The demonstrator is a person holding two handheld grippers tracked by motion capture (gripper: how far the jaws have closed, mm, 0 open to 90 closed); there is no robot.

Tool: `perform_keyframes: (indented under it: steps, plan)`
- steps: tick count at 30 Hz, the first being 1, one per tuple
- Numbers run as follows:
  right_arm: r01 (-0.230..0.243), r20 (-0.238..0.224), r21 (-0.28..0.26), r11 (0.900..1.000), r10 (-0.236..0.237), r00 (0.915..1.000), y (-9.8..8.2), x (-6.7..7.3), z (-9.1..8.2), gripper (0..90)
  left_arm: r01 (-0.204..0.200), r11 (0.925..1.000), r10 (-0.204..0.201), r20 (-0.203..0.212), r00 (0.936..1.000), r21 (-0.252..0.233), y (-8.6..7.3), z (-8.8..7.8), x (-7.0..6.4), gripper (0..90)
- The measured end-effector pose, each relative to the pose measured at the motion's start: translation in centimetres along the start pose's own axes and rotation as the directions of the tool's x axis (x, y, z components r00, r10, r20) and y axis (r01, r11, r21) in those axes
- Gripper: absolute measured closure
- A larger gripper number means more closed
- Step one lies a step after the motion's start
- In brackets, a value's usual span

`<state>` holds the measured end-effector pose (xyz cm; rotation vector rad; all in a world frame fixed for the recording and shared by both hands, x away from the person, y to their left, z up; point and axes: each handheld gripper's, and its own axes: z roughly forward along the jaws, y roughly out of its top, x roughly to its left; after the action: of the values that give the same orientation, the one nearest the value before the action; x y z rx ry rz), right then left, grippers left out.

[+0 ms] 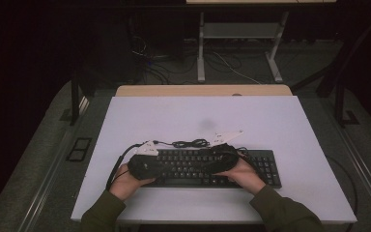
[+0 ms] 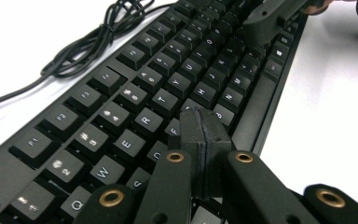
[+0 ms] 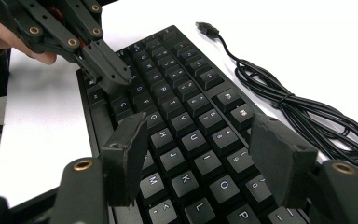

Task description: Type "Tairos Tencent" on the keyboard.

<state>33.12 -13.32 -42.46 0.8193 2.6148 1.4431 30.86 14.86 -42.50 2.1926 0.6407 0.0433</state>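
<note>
With the keyboard lying along the table's near edge, I've clenched my left gripper to a single poking tip over its keys, my right gripper spread empty above them.

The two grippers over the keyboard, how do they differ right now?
The left gripper is shut, pads pressed together with nothing between them; the right gripper is open. The left one's tip sits by the F and G keys, the right one over the H-to-P side. Both are black and hover low over the keyboard.

Dim high view, dark surroundings, bright washed-out gripper views, soft focus up close
</note>
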Motion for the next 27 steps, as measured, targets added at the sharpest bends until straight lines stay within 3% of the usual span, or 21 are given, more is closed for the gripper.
perform_keyframes:
  steps: [16,27]
  plan:
    - [-0.001,0.004,-0.004,1.0,0.001,1.0,0.03,0.01,-0.02,36.8,-0.013,0.9982,0.012,0.015,0.9998,0.058,-0.36,0.87,-0.03,89.5]
    - [0.0,0.004,-0.011,1.0,0.0,1.0,0.06,0.0,-0.04,36.8,-0.016,0.9996,0.015,0.01,0.9998,0.025,-0.02,0.29,-0.02,89.5]
